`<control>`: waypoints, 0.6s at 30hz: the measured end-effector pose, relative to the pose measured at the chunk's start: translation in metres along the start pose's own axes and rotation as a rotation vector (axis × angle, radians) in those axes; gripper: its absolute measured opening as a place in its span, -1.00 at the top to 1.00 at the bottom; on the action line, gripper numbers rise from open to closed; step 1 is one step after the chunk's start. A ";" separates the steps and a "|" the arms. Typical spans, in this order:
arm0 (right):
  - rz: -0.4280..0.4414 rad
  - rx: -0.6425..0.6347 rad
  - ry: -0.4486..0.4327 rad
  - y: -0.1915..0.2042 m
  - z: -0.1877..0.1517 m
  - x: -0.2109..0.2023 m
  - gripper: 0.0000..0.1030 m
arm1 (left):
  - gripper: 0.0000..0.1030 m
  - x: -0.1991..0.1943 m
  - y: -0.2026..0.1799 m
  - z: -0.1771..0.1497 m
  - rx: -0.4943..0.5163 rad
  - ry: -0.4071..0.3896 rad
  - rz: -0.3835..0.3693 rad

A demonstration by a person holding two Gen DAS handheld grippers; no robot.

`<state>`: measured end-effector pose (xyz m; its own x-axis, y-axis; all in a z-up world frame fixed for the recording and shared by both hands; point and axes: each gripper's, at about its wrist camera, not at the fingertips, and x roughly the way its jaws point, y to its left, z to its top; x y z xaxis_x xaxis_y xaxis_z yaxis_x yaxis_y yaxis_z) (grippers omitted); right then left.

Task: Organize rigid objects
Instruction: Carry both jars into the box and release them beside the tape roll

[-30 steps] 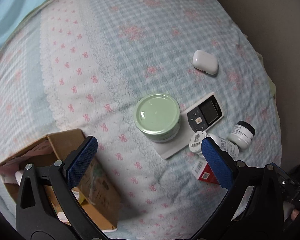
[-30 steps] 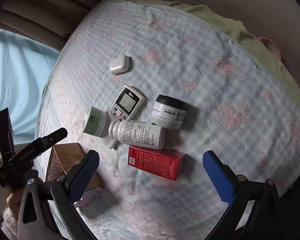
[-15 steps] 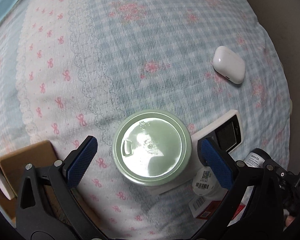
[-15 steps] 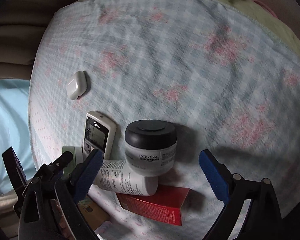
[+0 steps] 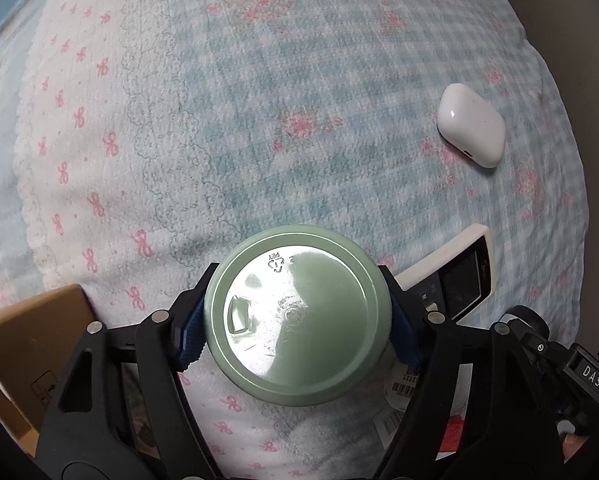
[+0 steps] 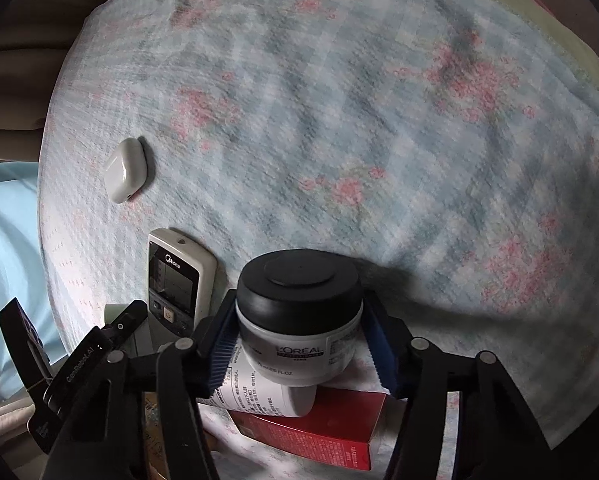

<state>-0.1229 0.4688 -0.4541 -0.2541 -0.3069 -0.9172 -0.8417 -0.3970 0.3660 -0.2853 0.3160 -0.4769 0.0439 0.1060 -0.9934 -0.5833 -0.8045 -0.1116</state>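
A: Since the earlier frame both claws had come down and closed. The left claw (image 5: pixel 297 316), wide apart a second before, now clenched the green tin (image 5: pixel 297 316) between its blue pads (image 5: pixel 189 336); the right claw (image 6: pixel 299 344) had dropped onto the black-lidded jar (image 6: pixel 299 316).

B: Was the right one gripping?

A: Its pads (image 6: pixel 221 352) pressed both sides of the jar, so it looked clamped on it. Each claw took a round body across its width, likely for a firm lift toward the box (image 5: pixel 27 344) just left of the left claw.

B: How did the things look?

A: The tin showed a shiny pale-green face with a PET mark. The jar was white under a black lid, resting against a white bottle (image 6: pixel 267 394) and red carton (image 6: pixel 319 428) beneath the claw. A remote (image 6: pixel 175 280) lay to its left, an earbud case (image 6: pixel 125 170) beyond.
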 end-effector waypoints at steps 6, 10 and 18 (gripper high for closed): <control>-0.003 -0.010 -0.004 -0.004 -0.002 -0.005 -0.02 | -0.38 -0.007 -0.006 -0.006 0.019 -0.013 0.009; 0.037 -0.013 -0.026 -0.011 -0.006 -0.016 -0.01 | -0.37 -0.019 -0.009 -0.011 0.022 -0.033 0.008; 0.071 -0.065 -0.080 -0.014 -0.016 -0.056 -0.01 | -0.37 -0.075 -0.027 -0.026 0.063 -0.122 -0.015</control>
<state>-0.0892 0.4775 -0.4056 -0.3518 -0.2672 -0.8971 -0.7881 -0.4325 0.4379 -0.2518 0.3141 -0.3999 -0.0435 0.1908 -0.9807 -0.6334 -0.7644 -0.1206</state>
